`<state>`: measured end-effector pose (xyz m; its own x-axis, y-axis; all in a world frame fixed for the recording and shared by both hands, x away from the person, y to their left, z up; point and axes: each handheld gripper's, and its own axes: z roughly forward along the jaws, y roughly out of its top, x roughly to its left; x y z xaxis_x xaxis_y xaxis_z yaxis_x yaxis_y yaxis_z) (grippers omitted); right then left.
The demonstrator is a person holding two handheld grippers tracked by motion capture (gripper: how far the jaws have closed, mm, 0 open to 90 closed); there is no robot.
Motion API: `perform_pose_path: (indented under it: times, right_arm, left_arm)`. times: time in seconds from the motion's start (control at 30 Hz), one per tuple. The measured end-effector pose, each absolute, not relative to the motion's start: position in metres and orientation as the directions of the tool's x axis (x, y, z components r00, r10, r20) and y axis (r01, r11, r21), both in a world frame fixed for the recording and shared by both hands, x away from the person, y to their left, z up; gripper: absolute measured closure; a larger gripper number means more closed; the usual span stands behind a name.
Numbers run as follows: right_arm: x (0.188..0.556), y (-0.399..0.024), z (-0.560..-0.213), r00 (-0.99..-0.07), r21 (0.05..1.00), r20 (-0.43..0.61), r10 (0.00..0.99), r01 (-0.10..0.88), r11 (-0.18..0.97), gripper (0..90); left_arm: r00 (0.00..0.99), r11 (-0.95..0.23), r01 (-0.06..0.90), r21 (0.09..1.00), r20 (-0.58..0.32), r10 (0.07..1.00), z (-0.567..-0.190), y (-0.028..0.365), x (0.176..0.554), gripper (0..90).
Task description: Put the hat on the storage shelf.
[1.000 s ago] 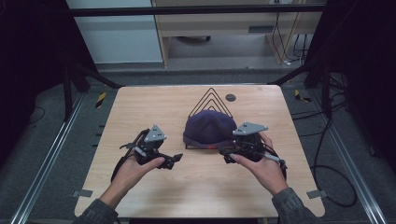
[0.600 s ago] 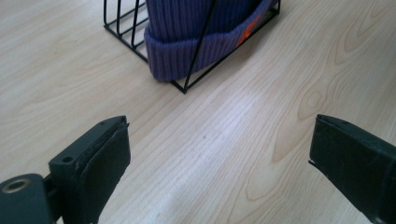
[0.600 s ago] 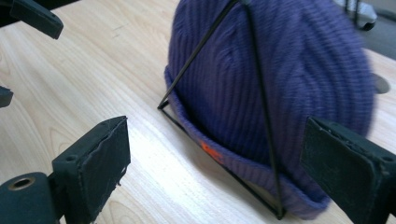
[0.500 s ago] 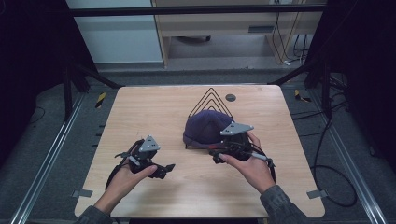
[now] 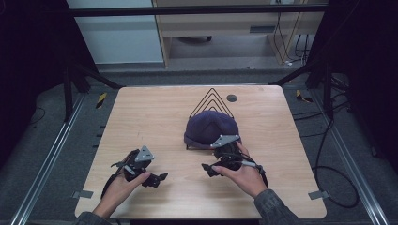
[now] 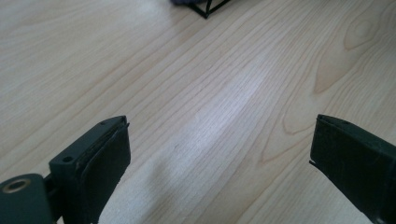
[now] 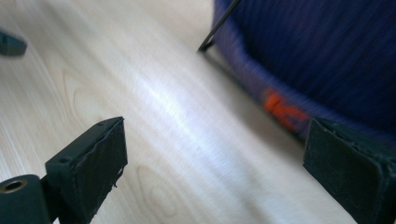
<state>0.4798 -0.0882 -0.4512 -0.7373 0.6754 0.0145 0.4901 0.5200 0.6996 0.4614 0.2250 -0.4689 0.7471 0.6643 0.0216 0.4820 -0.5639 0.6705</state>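
Both hands have pulled back from the blue hat (image 5: 211,129), and the left gripper (image 5: 157,179) and right gripper (image 5: 209,169) stay wide apart, holding nothing, so grabbing must wait.

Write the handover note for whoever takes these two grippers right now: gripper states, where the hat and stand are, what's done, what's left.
Left gripper: open, holding nothing, low over bare wood at the near left of the table.
Right gripper: open, holding nothing, just in front of the hat's near edge; its jaws point left across the table, and in the right gripper view the brim with an orange mark sits beside one jaw.
Hat: dark blue knit hat, draped over the black wire stand at the table's middle.
Done: nothing gripped yet.
Left: probably close on the brim and lift the hat off the stand.
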Motion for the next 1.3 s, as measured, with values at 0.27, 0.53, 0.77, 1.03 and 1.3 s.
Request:
perform_pose_path:
  times: [0.27,0.53,0.77,1.03,1.3]
  right_arm:
    - [0.480,-0.082,-0.492,-0.713,0.665,0.022,0.701,0.534,0.522,8.3]
    - [0.483,-0.084,-0.502,-0.688,0.658,0.016,0.726,0.554,0.510,8.0]
    - [0.481,-0.082,-0.505,-0.685,0.672,-0.012,0.728,0.534,0.513,5.3]
    - [0.475,-0.084,-0.512,-0.680,0.729,-0.012,0.733,0.496,0.472,4.7]
    - [0.474,-0.083,-0.512,-0.675,0.731,-0.014,0.738,0.496,0.468,4.7]
  left_arm:
    - [0.718,-0.557,0.524,0.645,0.018,0.696,-0.479,0.227,0.470,4.3]
    - [0.708,-0.563,0.559,0.608,0.003,0.706,-0.490,0.223,0.478,3.7]
    - [0.717,-0.589,0.560,0.583,0.015,0.697,-0.497,0.221,0.481,0.2]
    - [0.716,-0.579,0.550,0.602,0.017,0.698,-0.499,0.222,0.479,0.0]
    - [0.720,-0.583,0.546,0.602,0.019,0.693,-0.499,0.224,0.478,0.0]
